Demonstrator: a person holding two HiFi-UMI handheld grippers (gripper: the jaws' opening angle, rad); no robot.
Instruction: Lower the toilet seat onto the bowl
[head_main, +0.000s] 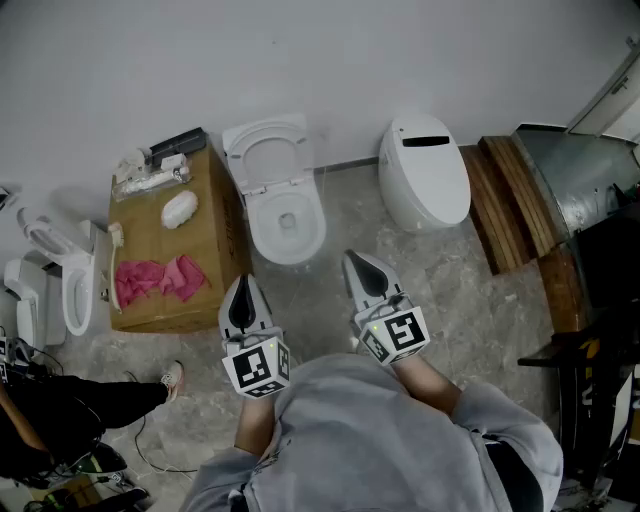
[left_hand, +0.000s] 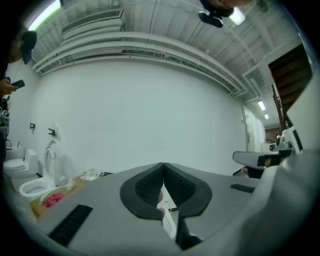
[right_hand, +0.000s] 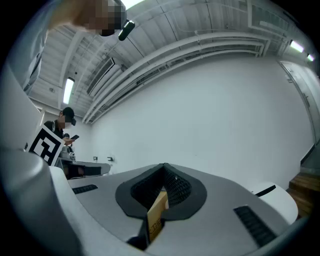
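Note:
A white toilet (head_main: 288, 222) stands by the far wall in the head view, its ring seat (head_main: 268, 150) tipped up behind the open bowl. My left gripper (head_main: 243, 285) is shut and empty, its tip just short of the bowl's front left. My right gripper (head_main: 353, 260) is also shut and empty, at the bowl's front right. Neither touches the toilet. In the left gripper view the left gripper (left_hand: 163, 166) points up at the bare wall; in the right gripper view the right gripper (right_hand: 164, 167) does the same.
A cardboard box (head_main: 150, 240) with pink cloths (head_main: 160, 277) stands left of the toilet. A second toilet with its lid closed (head_main: 425, 172) is to the right, then wooden planks (head_main: 510, 200). More toilets (head_main: 60, 280) are far left. A person's leg (head_main: 90, 405) lies lower left.

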